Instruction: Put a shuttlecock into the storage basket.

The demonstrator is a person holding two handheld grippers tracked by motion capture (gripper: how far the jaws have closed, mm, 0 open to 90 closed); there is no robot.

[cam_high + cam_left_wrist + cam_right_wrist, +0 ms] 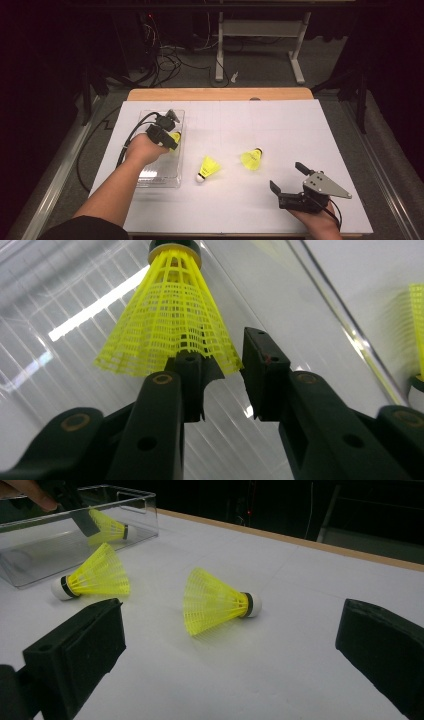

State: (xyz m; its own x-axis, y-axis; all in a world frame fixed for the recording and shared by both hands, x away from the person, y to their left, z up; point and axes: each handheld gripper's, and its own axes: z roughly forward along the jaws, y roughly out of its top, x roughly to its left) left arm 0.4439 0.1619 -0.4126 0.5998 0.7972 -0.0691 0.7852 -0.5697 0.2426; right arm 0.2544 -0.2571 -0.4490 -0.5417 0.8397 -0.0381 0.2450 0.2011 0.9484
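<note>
My left hand-held gripper [222,365], jaws parted, meets a shuttlecock [170,315] inside the clear tray [150,175]; my right hand-held gripper [289,176] rests released.

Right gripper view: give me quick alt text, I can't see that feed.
The right gripper stands wide open, aimed at a yellow shuttlecock lying on the white table. Beyond, a second shuttlecock lies beside a clear tray holding a third.

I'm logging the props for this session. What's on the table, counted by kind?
Yellow shuttlecocks: 3, one in the tray, two on the white tabletop
Clear plastic tray: 1
Total: 4
</note>
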